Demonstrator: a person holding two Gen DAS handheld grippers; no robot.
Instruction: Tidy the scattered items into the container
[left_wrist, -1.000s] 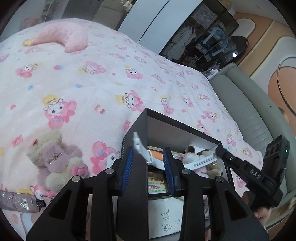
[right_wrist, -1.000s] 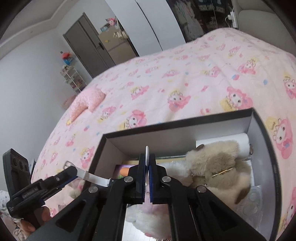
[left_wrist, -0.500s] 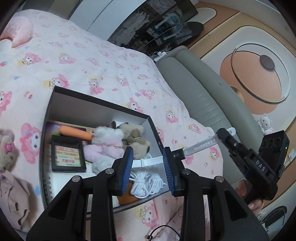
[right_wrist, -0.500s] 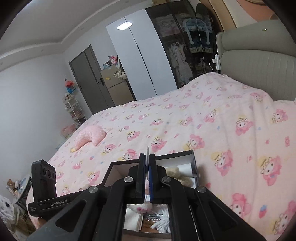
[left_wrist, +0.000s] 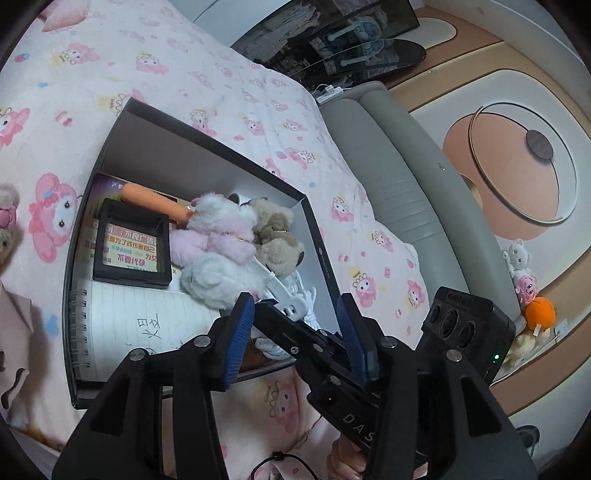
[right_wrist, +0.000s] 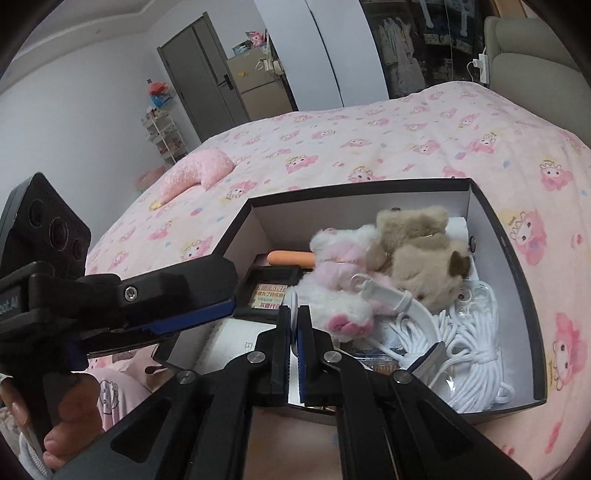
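Now right gripper (right_wrist: 294, 314), frame centre, clamps white rubbery strap (right_wrist: 384, 295) over black cardboard box (right_wrist: 524, 295); left gripper (left_wrist: 295, 332) jaws opening, empty. Release strap low, inside box walls.

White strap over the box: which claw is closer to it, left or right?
Right. The right claw is shut on one end of the white strap. The left claw is opening, with its fingers spread out on either side of the right claw.
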